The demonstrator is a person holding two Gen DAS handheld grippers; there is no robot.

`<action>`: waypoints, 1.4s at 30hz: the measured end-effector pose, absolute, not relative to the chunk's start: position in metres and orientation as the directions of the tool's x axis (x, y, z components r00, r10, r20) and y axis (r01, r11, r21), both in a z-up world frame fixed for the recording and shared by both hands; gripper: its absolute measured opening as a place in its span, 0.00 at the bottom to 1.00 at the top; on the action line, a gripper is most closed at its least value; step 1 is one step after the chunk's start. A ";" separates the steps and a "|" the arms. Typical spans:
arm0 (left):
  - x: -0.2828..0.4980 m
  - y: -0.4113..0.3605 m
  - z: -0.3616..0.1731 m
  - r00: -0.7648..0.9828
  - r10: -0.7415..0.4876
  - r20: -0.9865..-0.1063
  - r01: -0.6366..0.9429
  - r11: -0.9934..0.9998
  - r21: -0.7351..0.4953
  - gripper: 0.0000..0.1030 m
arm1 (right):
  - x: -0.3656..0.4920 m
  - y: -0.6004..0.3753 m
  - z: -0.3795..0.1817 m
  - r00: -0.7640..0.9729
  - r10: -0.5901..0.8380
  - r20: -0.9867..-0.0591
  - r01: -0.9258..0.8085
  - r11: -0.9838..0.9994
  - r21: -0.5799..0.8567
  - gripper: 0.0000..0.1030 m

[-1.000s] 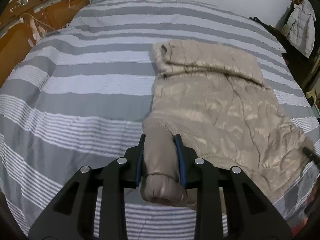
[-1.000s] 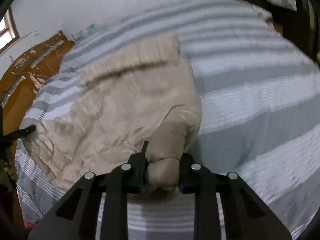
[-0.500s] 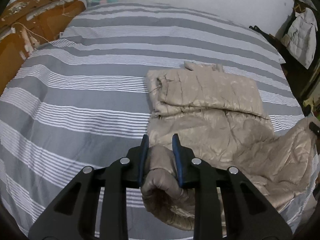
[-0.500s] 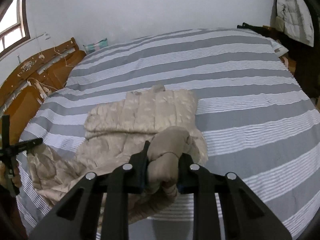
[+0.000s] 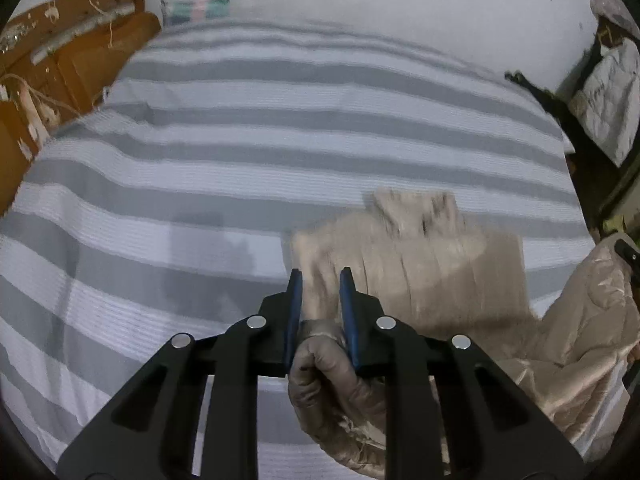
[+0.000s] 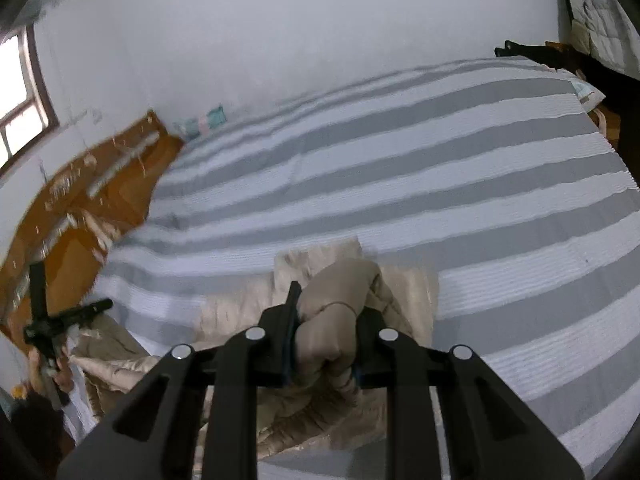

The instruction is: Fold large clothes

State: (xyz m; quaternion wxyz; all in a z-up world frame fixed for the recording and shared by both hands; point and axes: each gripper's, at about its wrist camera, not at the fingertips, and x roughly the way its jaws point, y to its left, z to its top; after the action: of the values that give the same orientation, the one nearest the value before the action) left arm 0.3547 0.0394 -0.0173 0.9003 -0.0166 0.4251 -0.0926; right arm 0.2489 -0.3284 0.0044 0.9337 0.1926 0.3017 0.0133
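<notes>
A bed with a grey-and-white striped bedspread (image 5: 248,168) fills the room. A beige puffer jacket (image 5: 432,264) lies partly folded on it. The left gripper (image 5: 320,300) pinches one bunched jacket cuff; the right gripper (image 6: 326,312) clamps another bunched fold, lifted off the bed.
</notes>
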 end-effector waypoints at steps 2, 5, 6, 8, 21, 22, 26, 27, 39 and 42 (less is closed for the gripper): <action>0.376 0.037 -0.005 0.648 -0.162 -0.744 0.138 0.986 -0.095 0.15 | 0.271 -0.337 0.018 0.836 0.126 -0.533 0.102 0.920 0.378 0.21; 0.407 0.034 0.024 0.723 -0.108 -0.682 0.097 0.994 -0.054 0.15 | 0.303 -0.343 0.038 0.868 0.073 -0.491 0.115 0.932 0.343 0.21; 0.415 0.031 0.034 0.757 -0.080 -0.649 0.079 0.996 -0.030 0.15 | 0.309 -0.340 0.043 0.878 0.049 -0.476 0.117 0.943 0.312 0.21; 0.418 0.024 0.040 0.809 -0.016 -0.588 0.045 0.998 0.035 0.03 | 0.319 -0.332 0.043 0.895 -0.020 -0.446 0.134 0.965 0.226 0.21; 0.430 0.039 -0.125 0.601 -0.086 -0.794 0.057 0.996 -0.065 0.00 | 0.315 -0.352 -0.128 0.742 -0.036 -0.669 0.249 0.942 0.226 0.22; 0.427 0.036 -0.125 0.605 -0.085 -0.792 0.068 0.996 -0.055 0.00 | 0.314 -0.351 -0.123 0.754 -0.021 -0.657 0.232 0.944 0.235 0.23; 0.415 0.021 -0.116 0.631 -0.093 -0.771 0.116 0.993 -0.025 0.45 | 0.315 -0.355 -0.101 0.778 0.014 -0.629 0.186 0.950 0.252 0.32; 0.410 0.015 -0.112 0.651 -0.080 -0.755 0.126 0.992 0.004 0.53 | 0.313 -0.356 -0.097 0.780 0.016 -0.625 0.177 0.953 0.246 0.35; 0.357 -0.002 -0.095 0.720 -0.037 -0.693 0.199 0.968 0.154 0.96 | 0.260 -0.356 -0.074 0.833 -0.046 -0.552 0.180 0.965 0.190 0.82; 0.354 0.004 -0.101 0.713 -0.023 -0.701 0.197 0.966 0.168 0.97 | 0.253 -0.359 -0.080 0.821 -0.049 -0.569 0.183 0.966 0.181 0.82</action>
State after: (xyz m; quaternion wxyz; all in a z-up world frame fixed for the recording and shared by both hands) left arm 0.3536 0.0039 -0.1011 0.9181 0.1161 0.3742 -0.0601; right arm 0.2533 -0.3588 -0.0804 0.9473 0.1142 0.2929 -0.0611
